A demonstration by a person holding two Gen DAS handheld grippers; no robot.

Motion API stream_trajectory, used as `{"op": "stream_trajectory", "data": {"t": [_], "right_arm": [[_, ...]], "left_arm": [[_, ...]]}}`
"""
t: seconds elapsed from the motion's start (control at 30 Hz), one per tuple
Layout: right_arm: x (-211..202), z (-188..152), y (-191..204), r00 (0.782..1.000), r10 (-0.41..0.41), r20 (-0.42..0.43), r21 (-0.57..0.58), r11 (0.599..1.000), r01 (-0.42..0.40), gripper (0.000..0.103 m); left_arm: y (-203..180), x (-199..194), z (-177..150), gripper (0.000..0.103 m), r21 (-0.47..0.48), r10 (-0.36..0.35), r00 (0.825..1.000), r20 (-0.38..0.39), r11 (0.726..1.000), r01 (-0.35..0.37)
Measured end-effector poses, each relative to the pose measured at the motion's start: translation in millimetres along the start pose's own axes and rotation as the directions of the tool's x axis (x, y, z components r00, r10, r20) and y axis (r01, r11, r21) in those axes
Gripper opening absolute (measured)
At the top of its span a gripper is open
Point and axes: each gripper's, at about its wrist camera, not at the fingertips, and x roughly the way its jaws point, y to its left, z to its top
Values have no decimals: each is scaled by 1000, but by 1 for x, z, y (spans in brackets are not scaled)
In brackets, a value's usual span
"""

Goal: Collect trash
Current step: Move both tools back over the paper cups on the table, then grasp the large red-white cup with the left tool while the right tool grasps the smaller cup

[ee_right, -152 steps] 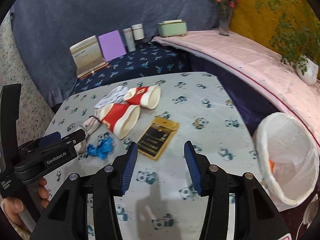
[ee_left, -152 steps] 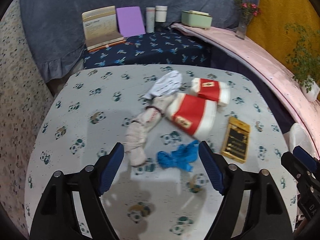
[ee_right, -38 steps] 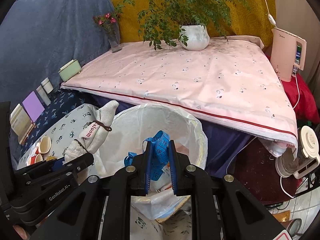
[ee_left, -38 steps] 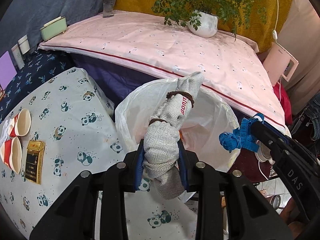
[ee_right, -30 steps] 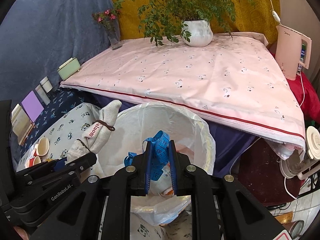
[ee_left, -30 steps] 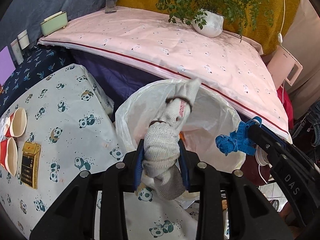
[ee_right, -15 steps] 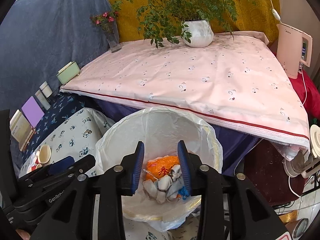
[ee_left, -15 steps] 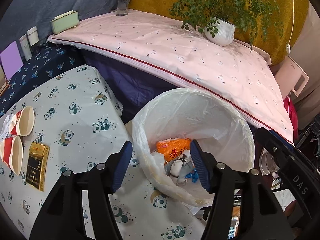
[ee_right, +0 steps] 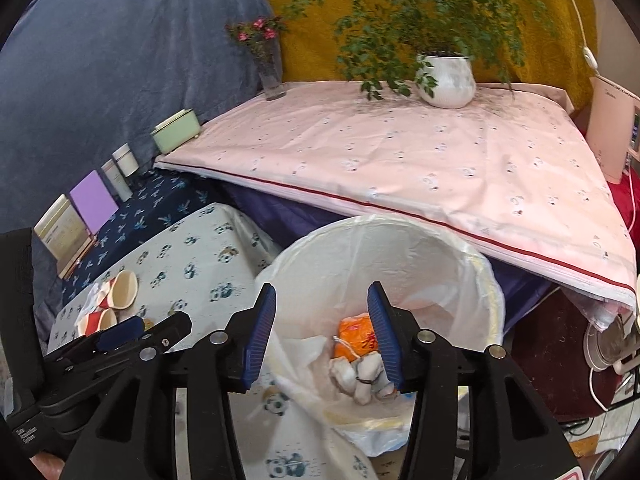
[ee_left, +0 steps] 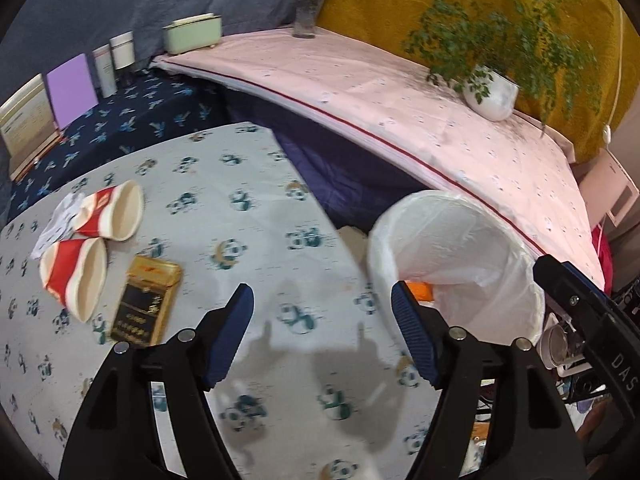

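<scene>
My left gripper is open and empty above the panda-print table, near its right edge. Two red-and-white paper cups lie on their sides at the left, with a white crumpled tissue behind them and a gold-and-black packet beside them. My right gripper is open and empty over the white-lined trash bin, which also shows in the left wrist view. Inside lie an orange wrapper and the grey cloth bundle.
A pink-covered bed runs behind the bin, with a potted plant and a flower vase on it. Boxes and jars stand on a dark blue cloth beyond the table. Appliances sit on the floor at the right.
Both grippers opened and dropped the cloth bundle and the blue tape measure into the bin. The left gripper has since swung left, back over the table.
</scene>
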Motion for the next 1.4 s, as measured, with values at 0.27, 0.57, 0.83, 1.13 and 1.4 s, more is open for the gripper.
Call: {"op": "stream_trajectory", "data": {"t": [0.27, 0.57, 0.83, 1.13, 1.4], "right_arm": [[9, -12, 53, 997, 67, -31, -68, 995, -69, 52], [22, -28, 110, 988, 130, -82, -139, 980, -141, 52], [36, -35, 150, 977, 171, -125, -180, 965, -191, 53], [66, -35, 196, 966, 195, -168, -215, 949, -229, 53], [98, -33, 233, 953, 223, -206, -230, 935, -269, 53]], "left_arm": [[65, -17, -10, 77, -87, 103, 995, 19, 991, -101], [125, -30, -26, 92, -171, 211, 977, 13, 963, -206], [176, -27, -36, 93, -160, 282, 959, -13, 946, -280], [212, -7, -32, 95, -69, 287, 958, -7, 956, -286], [220, 20, -25, 95, 4, 284, 959, -15, 959, -284]]}}
